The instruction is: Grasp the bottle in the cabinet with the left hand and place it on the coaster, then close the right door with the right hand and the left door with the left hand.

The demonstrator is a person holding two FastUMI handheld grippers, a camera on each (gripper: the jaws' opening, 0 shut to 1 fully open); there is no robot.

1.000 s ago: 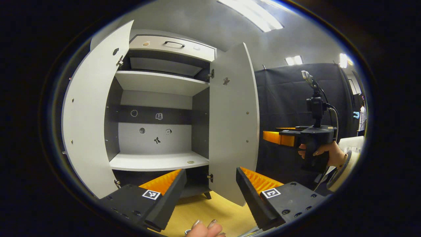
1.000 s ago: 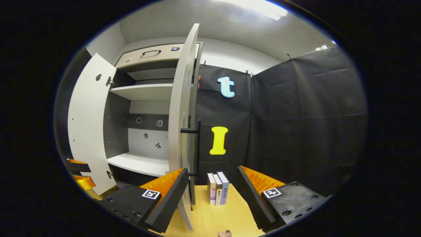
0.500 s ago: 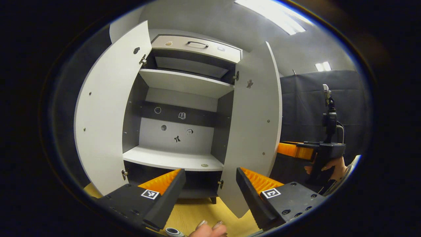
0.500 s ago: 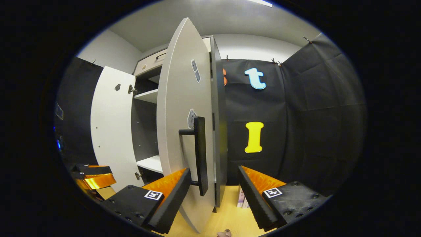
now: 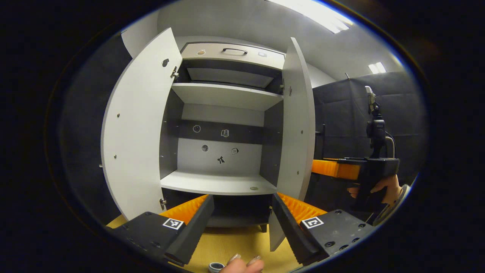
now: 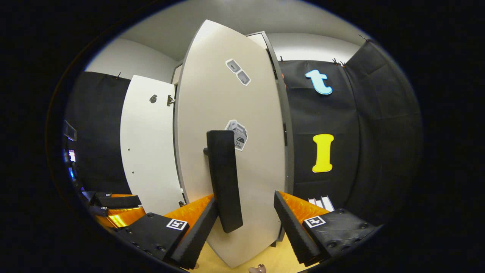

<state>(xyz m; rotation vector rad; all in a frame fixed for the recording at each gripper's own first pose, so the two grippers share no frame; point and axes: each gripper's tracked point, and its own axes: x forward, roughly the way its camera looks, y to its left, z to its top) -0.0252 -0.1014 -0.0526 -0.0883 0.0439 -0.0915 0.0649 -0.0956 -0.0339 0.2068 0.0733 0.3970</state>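
The white cabinet [image 5: 223,182] stands with both doors open. Its left door [image 5: 136,129] is swung wide. The right door [image 5: 299,125] stands almost edge-on, about halfway out. My left gripper [image 5: 242,198] is open in front of the lower shelf, holding nothing. A small round grey top [image 5: 216,267], maybe the bottle's, sits at the bottom edge beside a hand's fingertips [image 5: 242,262]. My right gripper [image 6: 246,223] is open at the right door's front [image 6: 242,113], with the black handle [image 6: 223,178] between its fingers, close to its left finger [image 6: 197,227]. The right gripper [image 5: 335,169] is also beyond the door.
The yellow wooden tabletop [image 5: 235,242] lies under the cabinet. Several books [image 6: 320,203] stand right of the cabinet against the black cloth wall. My left gripper [image 6: 113,206] sits low beside the open left door [image 6: 149,148]. A drawer [image 5: 233,55] tops the cabinet.
The right door has swung inward from wide open. My right gripper has come round to its front, so the handle now sits between the fingers. The left gripper has barely shifted.
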